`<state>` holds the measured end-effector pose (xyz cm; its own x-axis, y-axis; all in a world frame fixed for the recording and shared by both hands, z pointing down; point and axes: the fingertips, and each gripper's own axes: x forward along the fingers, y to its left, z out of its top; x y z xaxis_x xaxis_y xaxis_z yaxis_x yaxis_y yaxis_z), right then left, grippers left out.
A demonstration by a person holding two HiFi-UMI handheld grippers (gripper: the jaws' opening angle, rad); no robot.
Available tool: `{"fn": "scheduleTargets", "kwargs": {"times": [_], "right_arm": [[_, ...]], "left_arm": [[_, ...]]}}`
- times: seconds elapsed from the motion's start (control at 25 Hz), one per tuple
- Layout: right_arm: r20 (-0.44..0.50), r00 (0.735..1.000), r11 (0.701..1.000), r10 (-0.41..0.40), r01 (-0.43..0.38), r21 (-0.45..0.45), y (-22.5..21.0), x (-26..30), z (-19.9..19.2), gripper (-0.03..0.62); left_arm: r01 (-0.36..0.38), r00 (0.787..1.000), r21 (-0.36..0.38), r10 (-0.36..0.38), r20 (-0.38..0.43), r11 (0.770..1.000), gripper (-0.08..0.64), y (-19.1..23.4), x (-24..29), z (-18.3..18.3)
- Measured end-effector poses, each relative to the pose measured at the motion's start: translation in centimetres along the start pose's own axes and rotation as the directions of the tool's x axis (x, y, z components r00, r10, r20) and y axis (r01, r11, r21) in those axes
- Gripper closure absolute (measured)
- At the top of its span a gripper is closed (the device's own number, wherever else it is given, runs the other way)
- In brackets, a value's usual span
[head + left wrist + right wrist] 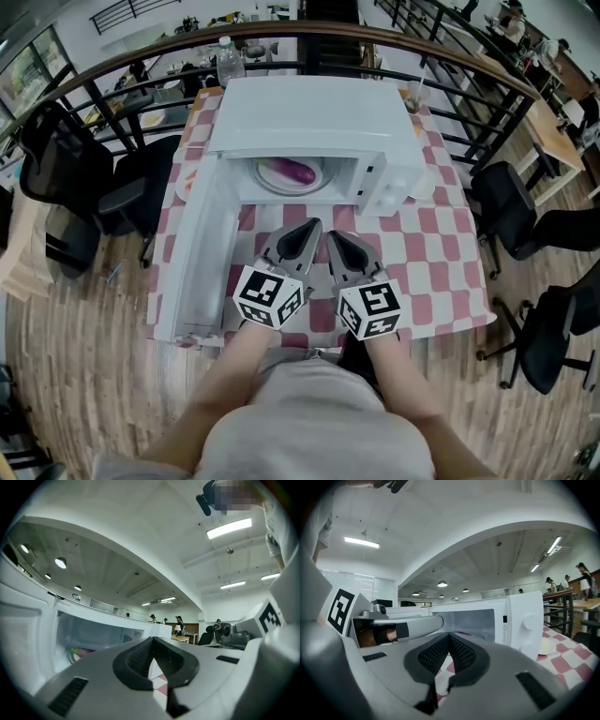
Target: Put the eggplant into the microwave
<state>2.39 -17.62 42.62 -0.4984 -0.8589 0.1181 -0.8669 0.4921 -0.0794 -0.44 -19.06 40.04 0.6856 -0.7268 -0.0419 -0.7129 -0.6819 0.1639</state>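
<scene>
The purple eggplant [298, 172] lies on a white plate [272, 178] inside the white microwave [309, 117]. The microwave door [192, 262] stands swung open at the left, reaching toward the table's near edge. My left gripper [302, 234] and right gripper [339, 242] are side by side in front of the opening, both pointing at it, both shut and empty. In the left gripper view the closed tips [152, 639] face the cavity [93, 634]. In the right gripper view the closed tips [449, 634] sit before the microwave [525, 616], beside the left gripper [408, 627].
The table has a red and white checked cloth [441, 253]. A water bottle [230, 58] stands behind the microwave and a cup [413, 94] at its right rear. A small white dish [546, 646] lies right of the microwave. Black chairs [141, 187] flank the table.
</scene>
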Motion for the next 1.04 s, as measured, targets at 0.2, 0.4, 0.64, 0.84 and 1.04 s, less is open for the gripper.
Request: {"fn": "scheduleTargets", "kwargs": {"times": [0.2, 0.4, 0.64, 0.84, 1.04], "right_arm": [[0.003, 1.0, 1.0, -0.004, 0.004, -0.013, 0.02, -0.04, 0.13, 0.569], [0.01, 1.0, 1.0, -0.01, 0.01, -0.021, -0.13, 0.08, 0.24, 0.569], [0.026, 1.0, 0.999, -0.015, 0.017, -0.05, -0.23, 0.17, 0.6, 0.569], [0.036, 0.998, 0.998, -0.044, 0.046, -0.047, -0.82, 0.13, 0.69, 0.569], [0.038, 0.998, 0.998, -0.046, 0.047, -0.042, -0.6, -0.01, 0.63, 0.569]], "left_arm": [[0.007, 1.0, 0.062, -0.007, 0.002, 0.998, 0.557, -0.6, 0.17, 0.28], [0.006, 1.0, 0.105, -0.006, -0.001, 0.994, 0.557, -0.66, 0.35, 0.46], [0.009, 1.0, 0.143, -0.008, -0.009, 0.99, 0.557, -0.79, 0.62, 0.36], [0.007, 1.0, 0.157, -0.003, -0.023, 0.988, 0.557, -0.73, 0.73, 0.04], [-0.001, 0.999, 0.152, 0.007, -0.037, 0.988, 0.557, -0.61, 0.54, -0.27]]}}
